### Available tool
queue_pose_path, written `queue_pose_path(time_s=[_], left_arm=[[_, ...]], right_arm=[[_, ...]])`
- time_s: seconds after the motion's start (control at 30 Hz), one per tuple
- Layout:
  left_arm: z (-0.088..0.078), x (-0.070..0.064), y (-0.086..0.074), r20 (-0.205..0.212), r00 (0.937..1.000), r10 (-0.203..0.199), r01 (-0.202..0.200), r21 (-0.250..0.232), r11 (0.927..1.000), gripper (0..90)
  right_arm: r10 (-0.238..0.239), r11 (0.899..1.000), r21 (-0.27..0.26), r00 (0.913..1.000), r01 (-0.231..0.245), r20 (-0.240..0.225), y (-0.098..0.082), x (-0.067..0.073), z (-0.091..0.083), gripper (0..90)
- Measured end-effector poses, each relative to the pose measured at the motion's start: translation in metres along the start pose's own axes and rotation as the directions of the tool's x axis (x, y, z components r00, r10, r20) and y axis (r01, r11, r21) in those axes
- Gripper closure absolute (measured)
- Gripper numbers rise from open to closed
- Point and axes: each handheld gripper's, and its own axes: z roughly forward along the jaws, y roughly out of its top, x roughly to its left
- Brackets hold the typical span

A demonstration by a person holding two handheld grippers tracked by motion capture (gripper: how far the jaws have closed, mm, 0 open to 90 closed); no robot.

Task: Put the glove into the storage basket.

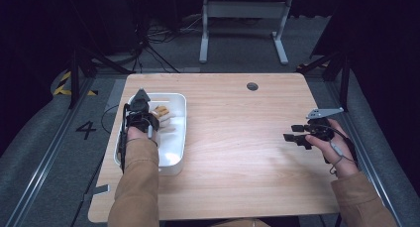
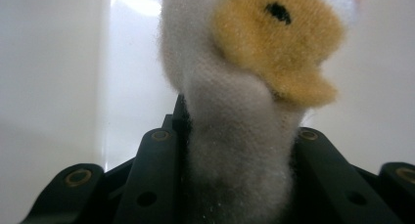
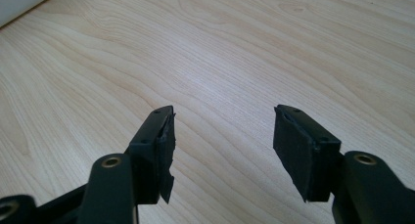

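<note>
So a plush toy (image 2: pixel 235 136), white with a yellow patch and a black dot for an eye, is clamped between the jaws of the left gripper (image 1: pixel 141 104), inside the white bin (image 1: pixel 179 138) at roughly 9 o'clock on the wooden table (image 1: pixel 247 152). In the left gripper view the fabric is visibly squashed where the pads bite in, so it's judged to be soft, light and not at all fragile. Slipping isn't much of a worry with that fuzzy surface, though it can be expected to flop and sag past the grip. The narrow neck-like part is the spot being held, and that looks like the best place. Meanwhile the right gripper (image 1: pixel 296 133) is kept at about 3 o'clock above bare wood, jaws spread apart with nothing between them.
</note>
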Motion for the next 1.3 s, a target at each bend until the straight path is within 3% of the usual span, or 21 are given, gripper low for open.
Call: queue_pose_path(time_s=[0.9, 1.3], left_arm=[[0.04, 0.004, -0.006, 0.003, 0.9999, 0.013, -0.013, 0.076, 0.997, 67.2], [0.047, 0.0, -0.008, -0.02, 0.9995, 0.025, -0.023, 0.095, 0.9952, 65.4]], right_arm=[[0.003, 1.0, 0.008, 1.0, -0.003, -0.006, -0.001, -0.001, 0.002, 41.5], [0.004, 1.0, 0.006, 1.0, -0.004, -0.002, -0.001, -0.001, 0.002, 41.4]])
